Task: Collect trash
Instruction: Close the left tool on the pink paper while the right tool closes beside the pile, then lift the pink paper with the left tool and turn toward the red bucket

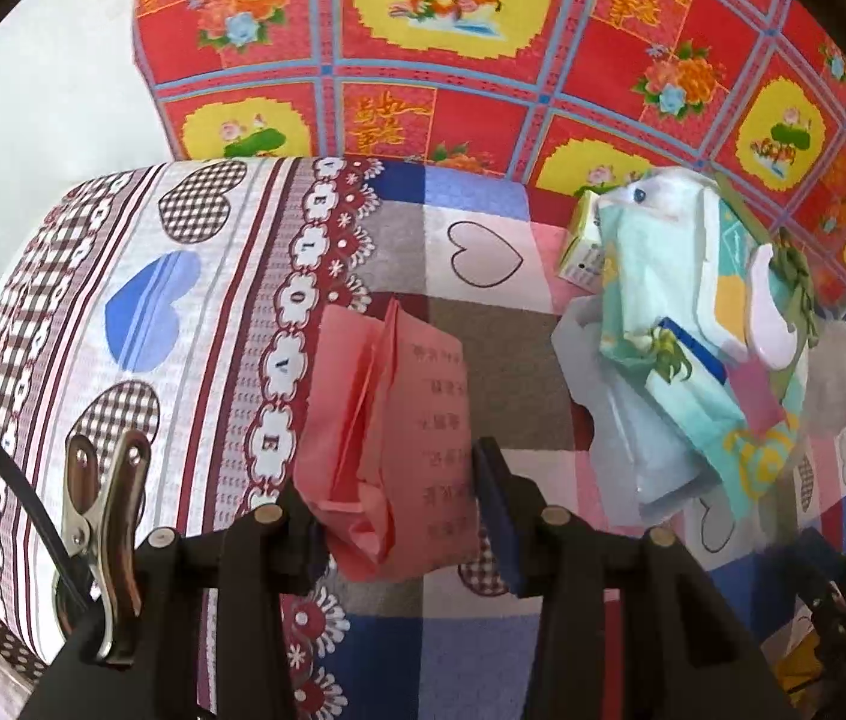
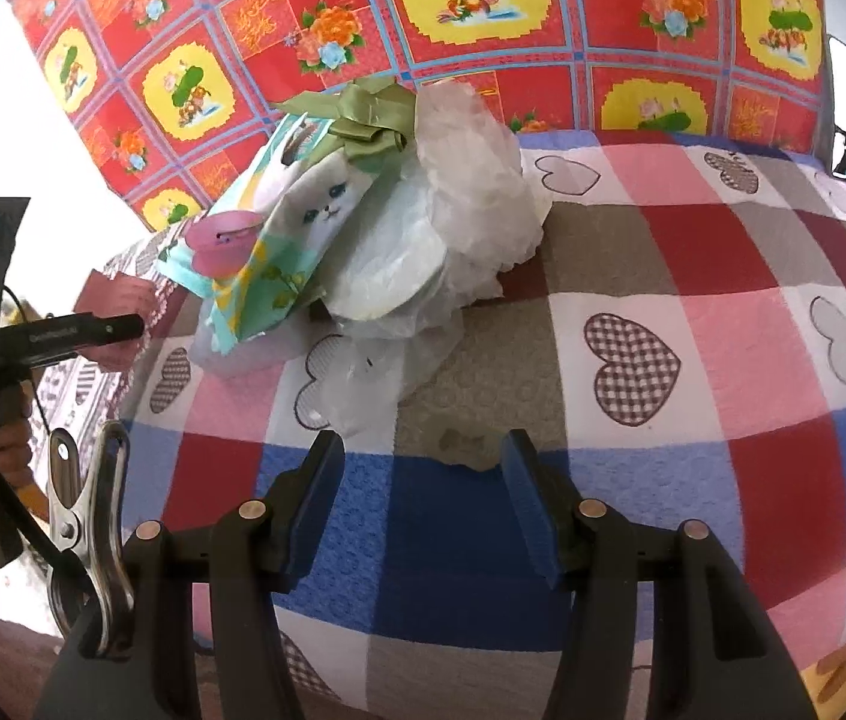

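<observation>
1. Your work surface was a bed under a heart-patterned patchwork cover (image 2: 663, 276), backed by a red floral cloth (image 1: 483, 60).
2. A trash heap (image 2: 363, 228) of cat-print bag, clear plastic and green ribbon lay at its far left.
3. Your left tongs (image 1: 387, 516) were closed on a folded pink paper (image 1: 387, 432), near the heap.
4. Your right tongs (image 2: 423, 474) stood part open, gripping nothing, above the cover.

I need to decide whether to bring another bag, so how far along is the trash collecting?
Done: a heap of plastic wrap and a cat-print packet lies gathered on the checked blanket. In hand: the left gripper holds a crumpled pink paper. Left: adding it; a small carton lies beside the heap. The right gripper is open and empty.
</observation>
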Motion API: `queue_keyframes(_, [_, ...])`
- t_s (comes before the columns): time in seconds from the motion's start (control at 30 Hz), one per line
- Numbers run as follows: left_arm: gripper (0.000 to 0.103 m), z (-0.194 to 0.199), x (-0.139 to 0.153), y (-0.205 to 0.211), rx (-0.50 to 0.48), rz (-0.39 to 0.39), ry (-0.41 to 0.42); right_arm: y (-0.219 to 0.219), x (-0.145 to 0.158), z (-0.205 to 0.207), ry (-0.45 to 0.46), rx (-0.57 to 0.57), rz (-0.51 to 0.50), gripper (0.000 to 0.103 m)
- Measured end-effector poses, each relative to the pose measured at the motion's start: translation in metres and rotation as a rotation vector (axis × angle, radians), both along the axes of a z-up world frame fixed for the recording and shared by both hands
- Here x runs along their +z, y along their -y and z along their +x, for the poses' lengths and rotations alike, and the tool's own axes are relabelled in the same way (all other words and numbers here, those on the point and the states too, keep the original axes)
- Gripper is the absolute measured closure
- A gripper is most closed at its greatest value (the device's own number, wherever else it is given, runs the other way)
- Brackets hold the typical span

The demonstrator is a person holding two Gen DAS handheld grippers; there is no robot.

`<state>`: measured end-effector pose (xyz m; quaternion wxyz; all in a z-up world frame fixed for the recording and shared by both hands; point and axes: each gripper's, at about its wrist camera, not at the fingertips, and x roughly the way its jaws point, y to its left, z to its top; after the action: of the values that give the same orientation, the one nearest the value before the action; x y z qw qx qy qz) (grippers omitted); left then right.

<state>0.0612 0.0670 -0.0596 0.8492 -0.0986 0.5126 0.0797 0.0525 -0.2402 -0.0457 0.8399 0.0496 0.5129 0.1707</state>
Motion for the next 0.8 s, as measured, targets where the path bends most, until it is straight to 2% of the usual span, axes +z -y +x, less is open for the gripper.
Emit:
queue_keyframes(0.13, [0.059, -0.008, -0.002, 0.000, 0.010, -0.003, 0.001, 0.002, -0.004, -0.002, -0.008, 0.003, -0.013, 0.046])
queue_keyframes(0.3, [0.059, -0.020, -0.002, 0.002, 0.019, -0.006, 0.001, -0.001, -0.008, 0.003, 0.039, 0.032, -0.060, 0.046])
queue_keyframes(0.4, [0.059, -0.025, -0.001, 0.004, 0.021, -0.001, 0.003, -0.002, -0.012, 0.007, 0.042, 0.044, -0.040, 0.047])
queue_keyframes(0.47, [0.059, -0.030, 0.001, 0.005, 0.025, 0.001, 0.006, -0.002, -0.018, 0.009, 0.021, 0.049, -0.013, 0.060])
queue_keyframes(0.57, [0.059, -0.036, 0.004, 0.006, 0.030, 0.002, 0.014, -0.001, -0.020, 0.007, 0.036, 0.045, -0.024, 0.070])
queue_keyframes(0.8, [0.059, -0.046, 0.008, 0.003, 0.046, -0.017, 0.033, 0.003, -0.019, 0.006, 0.040, 0.042, -0.030, 0.089])
